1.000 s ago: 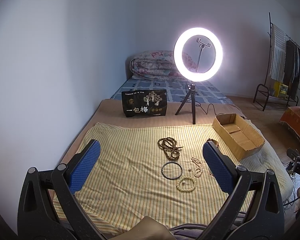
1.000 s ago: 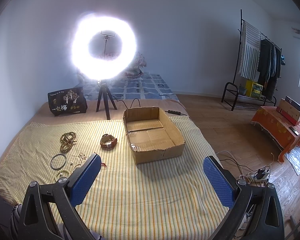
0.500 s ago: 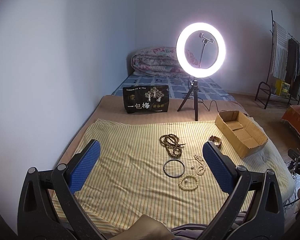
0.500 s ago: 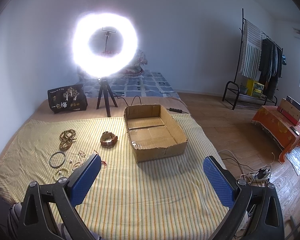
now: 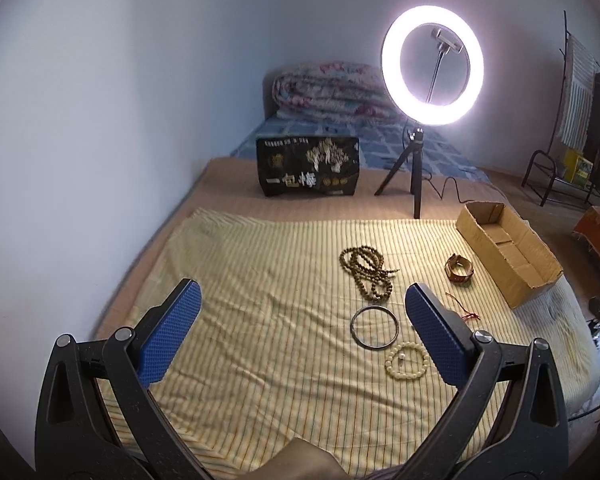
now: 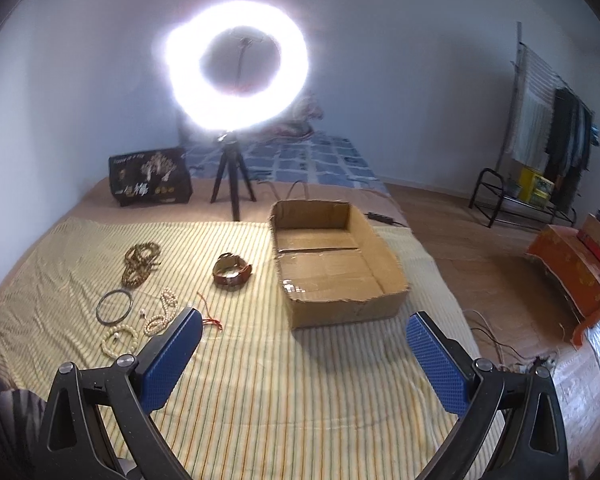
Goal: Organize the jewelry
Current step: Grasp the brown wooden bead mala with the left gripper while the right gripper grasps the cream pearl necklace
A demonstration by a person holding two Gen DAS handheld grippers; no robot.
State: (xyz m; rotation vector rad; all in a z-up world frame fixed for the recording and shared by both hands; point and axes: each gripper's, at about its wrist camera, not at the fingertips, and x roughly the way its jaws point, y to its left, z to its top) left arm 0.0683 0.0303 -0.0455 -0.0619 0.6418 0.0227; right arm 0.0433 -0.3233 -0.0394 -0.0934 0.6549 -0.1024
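Left wrist view: jewelry on yellow striped cloth (image 5: 260, 320). Brown wooden bead strand (image 5: 367, 271), coiled, far; dark metal bangle (image 5: 375, 326) near it; cream bead bracelet (image 5: 406, 360) nearest; brown leather watch (image 5: 459, 270) right. Empty cardboard box (image 6: 332, 264) farther right. Left gripper (image 5: 302, 334) and right gripper (image 6: 304, 358) spread wide, holding nothing.

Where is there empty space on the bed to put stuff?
Free: the striped sheet left of the brown beads, and in front of the cardboard box, whose inside is bare too. Crowded: around the dark bangle and watch.
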